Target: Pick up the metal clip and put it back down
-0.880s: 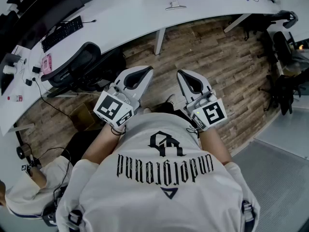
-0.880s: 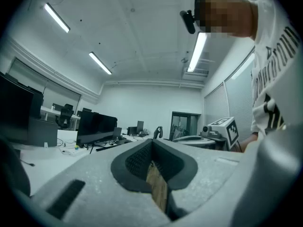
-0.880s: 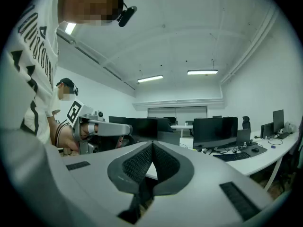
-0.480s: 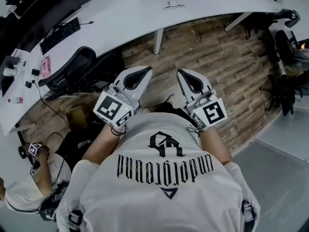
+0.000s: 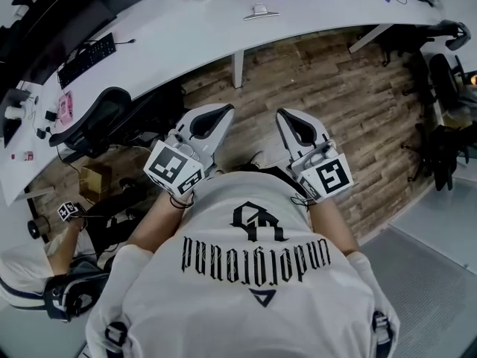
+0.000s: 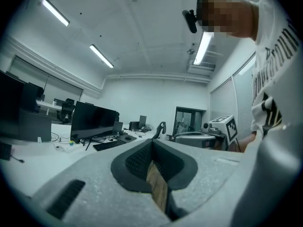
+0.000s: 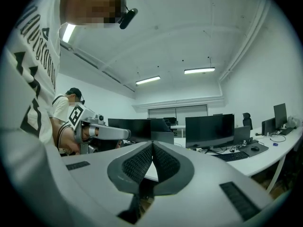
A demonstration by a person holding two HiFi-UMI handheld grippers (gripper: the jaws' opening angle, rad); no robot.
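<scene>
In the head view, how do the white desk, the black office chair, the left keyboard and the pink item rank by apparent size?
Largest to smallest:
1. white desk
2. black office chair
3. left keyboard
4. pink item
No two of these look alike in size.

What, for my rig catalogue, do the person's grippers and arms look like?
The left gripper and right gripper are pale grey shells with dark ribbed pads. Each carries a white cube with black square markers. The person wears a white short-sleeved T-shirt with black print and a dark left wristband.
</scene>
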